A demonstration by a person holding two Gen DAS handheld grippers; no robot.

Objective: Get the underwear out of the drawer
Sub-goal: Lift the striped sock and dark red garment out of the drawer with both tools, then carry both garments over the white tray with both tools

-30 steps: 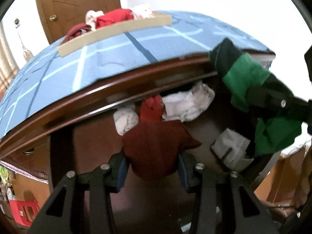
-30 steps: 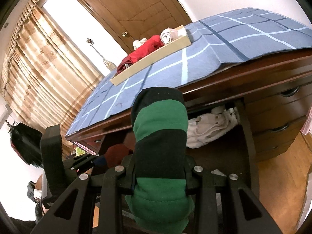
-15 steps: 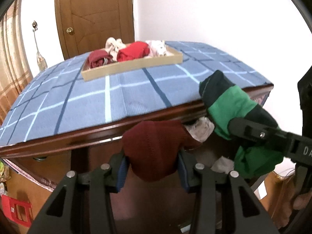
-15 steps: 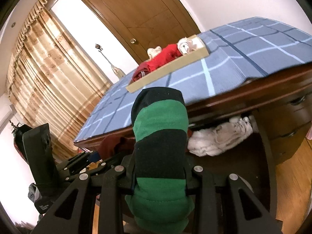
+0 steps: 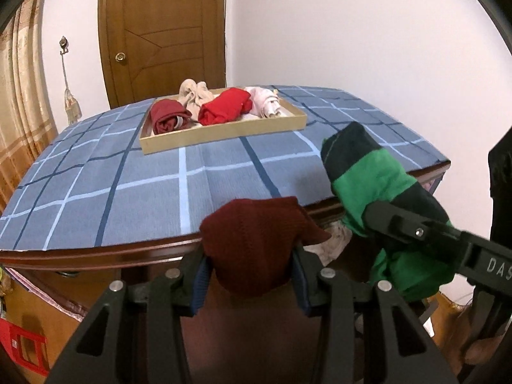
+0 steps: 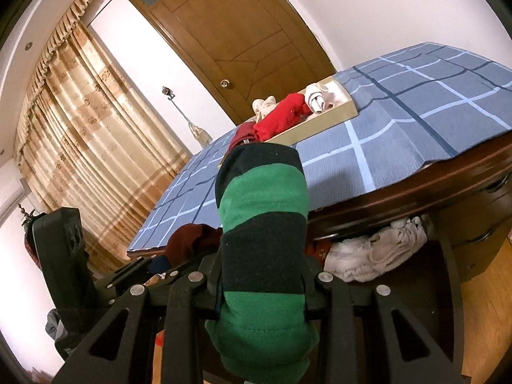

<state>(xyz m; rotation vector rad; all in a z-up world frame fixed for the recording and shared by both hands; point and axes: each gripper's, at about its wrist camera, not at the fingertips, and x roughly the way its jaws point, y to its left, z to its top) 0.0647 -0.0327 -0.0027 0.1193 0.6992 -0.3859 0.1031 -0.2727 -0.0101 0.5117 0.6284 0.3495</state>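
A dark wooden dresser (image 5: 80, 256), topped by a blue checked cloth (image 5: 144, 185), is seen filling both wrist views, with a brown panelled door (image 5: 163, 32) and a patterned gold curtain (image 6: 83, 147) set behind it. An open drawer (image 6: 448, 272) is shown just under the dresser's front edge, and a heap of white underwear (image 6: 371, 252) is left lying inside it.

On the cloth, toward the back, a shallow tan tray (image 5: 224, 131) is placed; rolled garments are laid in it side by side: a dark red roll (image 5: 166, 118) at the left end, a beige piece (image 5: 193, 96) behind, a bright red roll (image 5: 224, 108) in the middle and a pale pink piece (image 5: 265, 102) at the right.

A folded green-and-black striped garment (image 6: 262, 249) is held clamped between the closed jaws of the right gripper (image 6: 260, 291), raised in front of the dresser's edge and above the drawer. Just beside it, a folded maroon garment (image 5: 252, 240) is pinched by the left gripper (image 5: 251, 276), whose blue-padded fingers (image 5: 198, 281) are pressed against both its sides. Both bundles are held clear of the drawer, near the cloth's front edge, with the striped one seen to the right of the maroon one.
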